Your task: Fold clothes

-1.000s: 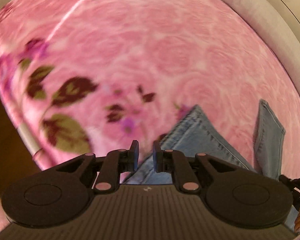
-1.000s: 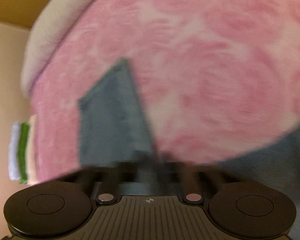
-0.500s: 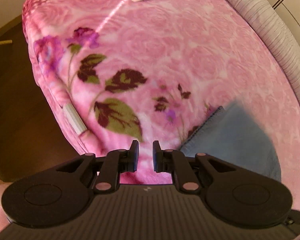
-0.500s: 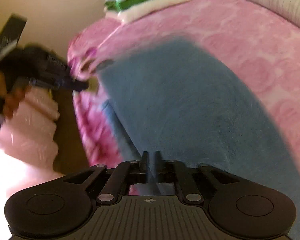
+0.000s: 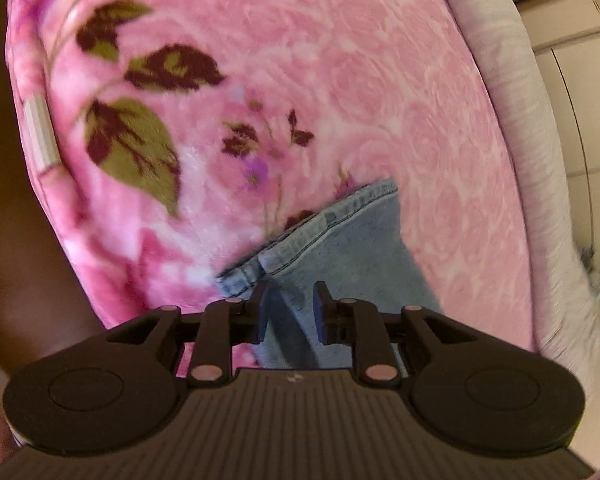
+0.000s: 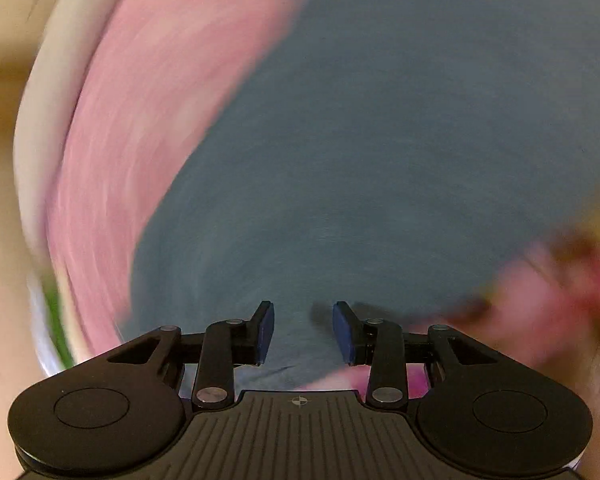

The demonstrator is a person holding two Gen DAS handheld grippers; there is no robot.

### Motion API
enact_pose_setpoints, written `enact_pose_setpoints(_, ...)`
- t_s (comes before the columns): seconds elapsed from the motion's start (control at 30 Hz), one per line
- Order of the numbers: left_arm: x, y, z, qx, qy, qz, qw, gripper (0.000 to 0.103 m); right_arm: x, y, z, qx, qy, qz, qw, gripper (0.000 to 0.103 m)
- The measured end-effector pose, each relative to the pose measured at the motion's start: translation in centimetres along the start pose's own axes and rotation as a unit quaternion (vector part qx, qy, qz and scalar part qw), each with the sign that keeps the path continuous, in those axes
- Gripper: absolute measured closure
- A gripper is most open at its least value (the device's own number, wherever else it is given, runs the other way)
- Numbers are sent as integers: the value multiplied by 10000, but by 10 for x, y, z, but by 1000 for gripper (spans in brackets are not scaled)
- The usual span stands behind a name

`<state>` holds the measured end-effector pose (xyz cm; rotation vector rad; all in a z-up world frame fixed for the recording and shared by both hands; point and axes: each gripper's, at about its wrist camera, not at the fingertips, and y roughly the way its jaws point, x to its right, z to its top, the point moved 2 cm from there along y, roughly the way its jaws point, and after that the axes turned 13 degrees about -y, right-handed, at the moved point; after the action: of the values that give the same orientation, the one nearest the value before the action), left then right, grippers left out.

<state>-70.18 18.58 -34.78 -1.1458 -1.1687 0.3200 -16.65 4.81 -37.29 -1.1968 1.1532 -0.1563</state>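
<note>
Jeans (image 5: pixel 340 256) lay on the pink blanket (image 5: pixel 340 80) with their leg hems stacked near its front edge, so maybe one fold was done and more remained, while the left gripper (image 5: pixel 288 312) and right gripper (image 6: pixel 303 332) both hung part-open over the denim, gripping nothing.

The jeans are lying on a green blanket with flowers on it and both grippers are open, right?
Not quite. The blanket under the jeans is pink, not green; only some printed leaves are green, as the left wrist view shows. The flowers are there, and the left gripper and right gripper are both open.
</note>
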Motion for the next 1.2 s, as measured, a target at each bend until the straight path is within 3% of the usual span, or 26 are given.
enact_pose_setpoints(0.07,1,0,-1,19,-38,-34,10000,82,24,-13,-4,295,635,172,9974,66)
enact_pose_setpoints(0.17,3,2,-2,66,-61,-30,10000,80,39,-14,-8,560,1050,327,9924,66)
enact_pose_setpoints(0.57,-1,6,-3,10,-423,-123,9990,76,49,-8,-6,558,1358,619,9872,66)
enact_pose_setpoints(0.63,-2,11,-3,31,-481,-114,9988,78,53,-9,-3,568,1399,550,9870,66)
enact_pose_setpoints(0.67,0,12,-4,56,-420,-109,9990,88,54,-9,-2,553,1422,542,9868,66)
enact_pose_setpoints(0.73,5,11,-4,125,-198,-107,9997,96,53,-10,-3,500,1448,550,9867,66)
enact_pose_setpoints(0.8,9,9,-4,168,40,-121,9998,96,52,-11,-5,436,1419,599,9871,66)
enact_pose_setpoints(1.07,7,18,-2,116,113,-12,9999,98,60,-11,-3,551,1388,338,9882,66)
enact_pose_setpoints(1.1,7,20,-2,122,191,6,9997,103,59,-10,-3,561,1330,272,9892,74)
enact_pose_setpoints(1.13,8,19,-2,134,290,-6,9995,103,58,-10,-2,571,1271,206,9900,99)
enact_pose_setpoints(1.2,11,12,-4,196,597,-96,9980,103,54,-10,-2,600,1049,110,9926,103)
